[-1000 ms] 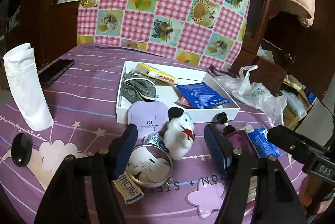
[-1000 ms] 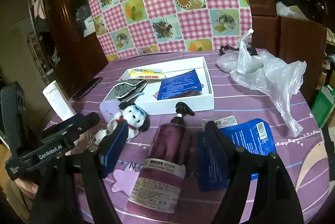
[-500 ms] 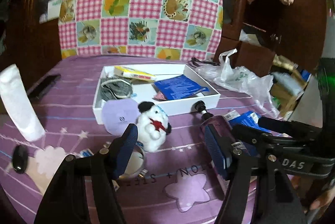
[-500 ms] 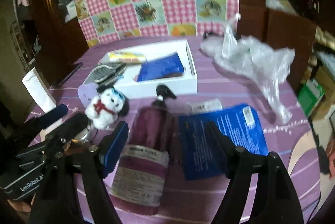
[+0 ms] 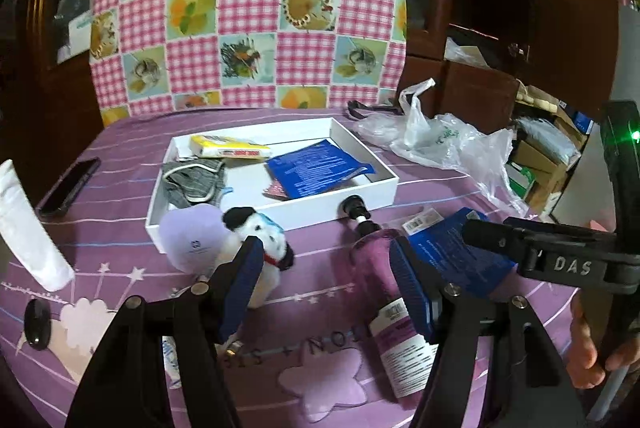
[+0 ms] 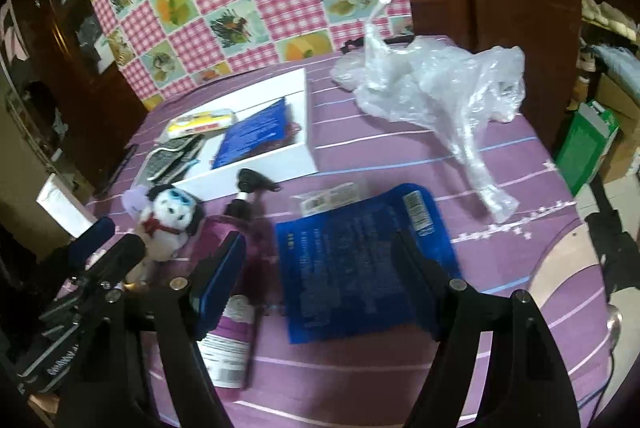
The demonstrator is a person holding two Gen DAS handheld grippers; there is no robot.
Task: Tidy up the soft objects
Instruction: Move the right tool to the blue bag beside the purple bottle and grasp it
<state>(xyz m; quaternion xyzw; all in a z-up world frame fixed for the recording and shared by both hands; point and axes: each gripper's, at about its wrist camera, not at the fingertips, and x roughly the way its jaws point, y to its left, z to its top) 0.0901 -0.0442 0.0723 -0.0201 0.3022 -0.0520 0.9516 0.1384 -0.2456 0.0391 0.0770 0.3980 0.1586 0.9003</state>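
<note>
Your left gripper [image 5: 326, 282] has its fingers apart with nothing between them, hanging over the purple cloth [image 5: 320, 292]. The plush dog [image 5: 260, 248] stands just behind its left finger, touching a lilac pad [image 5: 192, 238] that leans on the white box [image 5: 360, 196]. Your right gripper [image 6: 320, 276] is also spread wide and empty, poised above the blue packet [image 6: 360, 264] that lies flat on the cloth; the picture there is blurred. The purple pump bottle [image 6: 236, 268] lies on its side between dog and packet, its nozzle toward the box. Inside the box you have a yellow pack [image 5: 228, 147], a grey cloth [image 5: 194, 180] and another blue pouch [image 5: 316, 168]. A clear plastic bag [image 6: 432, 88] sprawls at the far right of the table, well apart from the dog. A phone [image 5: 68, 180] and a white tube [image 5: 28, 224] sit at the left edge.
</note>
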